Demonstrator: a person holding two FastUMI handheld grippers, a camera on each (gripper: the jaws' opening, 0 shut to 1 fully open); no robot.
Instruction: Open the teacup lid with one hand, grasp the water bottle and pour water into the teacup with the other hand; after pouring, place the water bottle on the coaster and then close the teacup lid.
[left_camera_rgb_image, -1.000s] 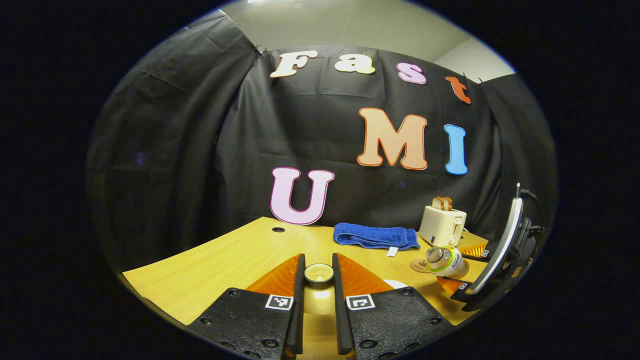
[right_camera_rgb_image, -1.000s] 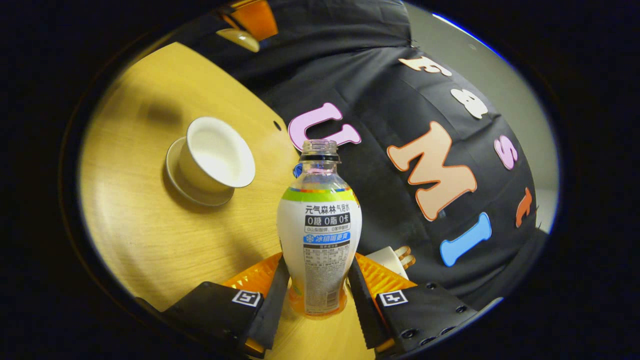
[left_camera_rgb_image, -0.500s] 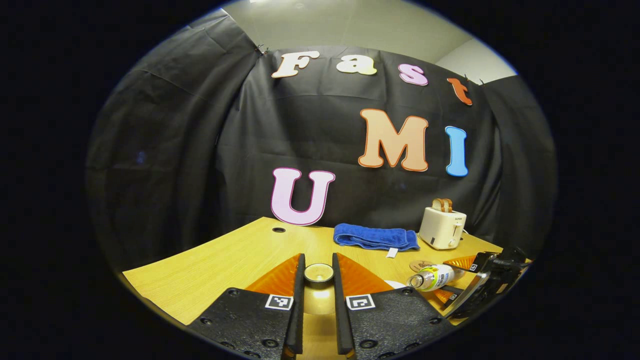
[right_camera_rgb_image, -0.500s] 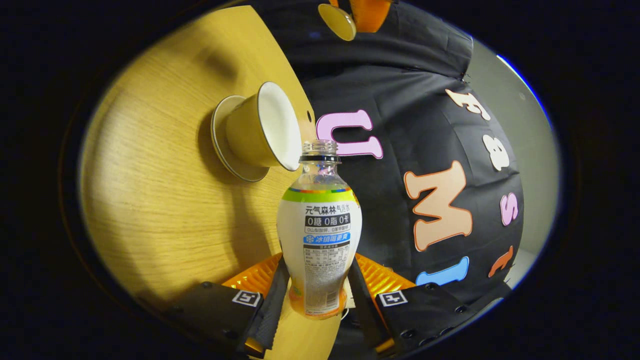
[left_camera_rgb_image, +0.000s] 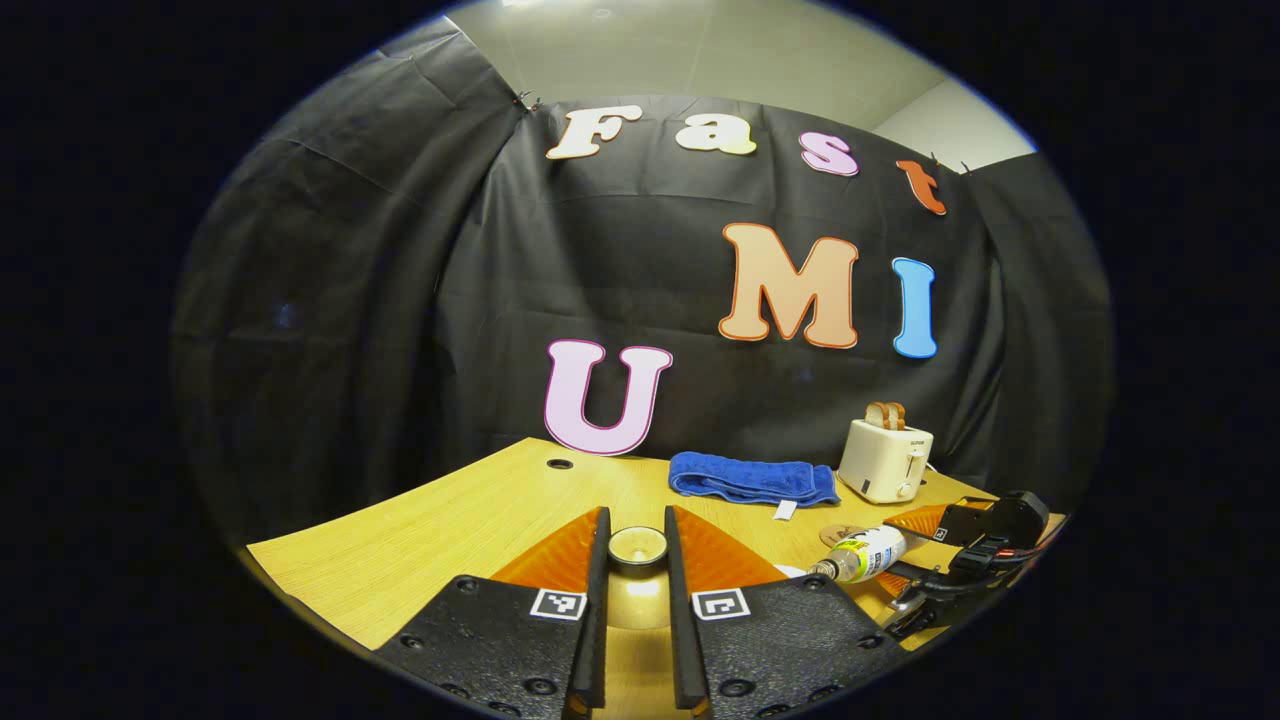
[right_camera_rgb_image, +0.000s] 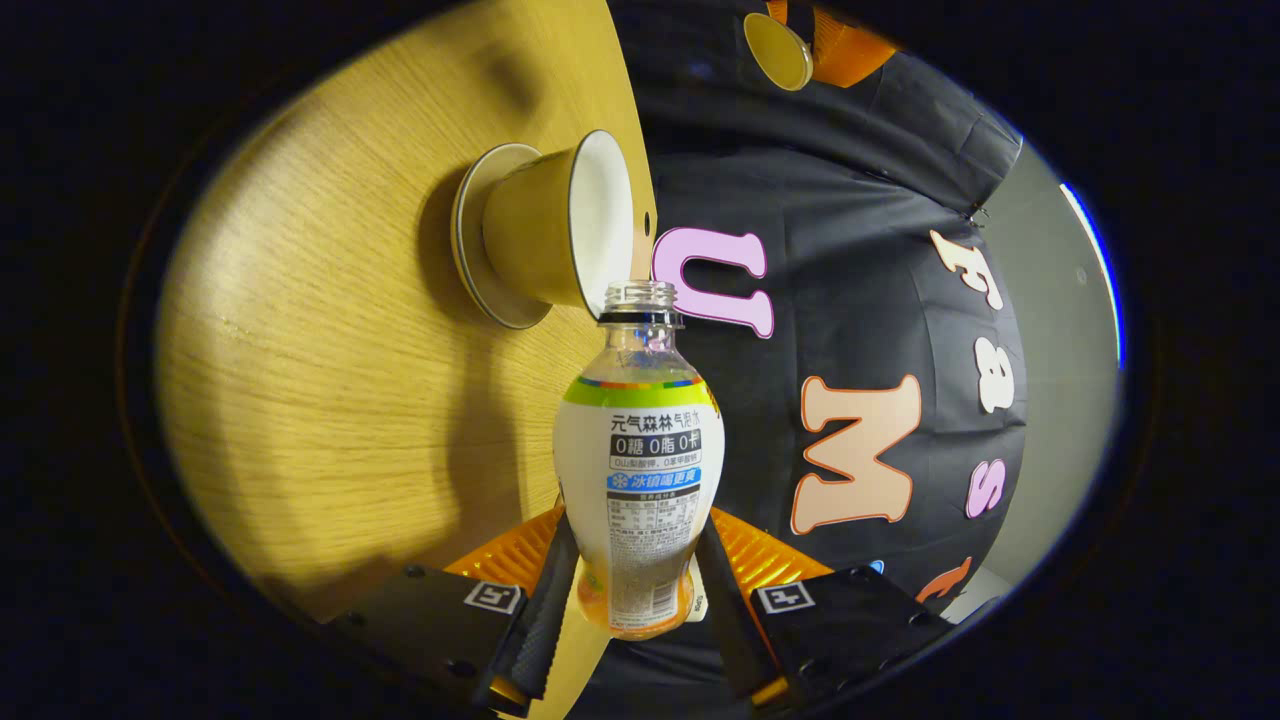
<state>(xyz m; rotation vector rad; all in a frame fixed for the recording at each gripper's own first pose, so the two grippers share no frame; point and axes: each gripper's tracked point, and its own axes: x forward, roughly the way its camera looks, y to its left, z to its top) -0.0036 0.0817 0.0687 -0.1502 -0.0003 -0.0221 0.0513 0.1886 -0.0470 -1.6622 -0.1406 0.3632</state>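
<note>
Both grippers are busy: the left gripper (left_camera_rgb_image: 636, 560) is keeping its fingers clamped on the teacup lid (left_camera_rgb_image: 637, 546), held clear, while the right gripper (right_camera_rgb_image: 628, 590) is squeezing the water bottle (right_camera_rgb_image: 638, 470). Within the last second the bottle has been tipping further, its mouth now reaching the open teacup (right_camera_rgb_image: 560, 230) rim, so pouring is starting. The coaster (left_camera_rgb_image: 842, 535) is waiting far right.
</note>
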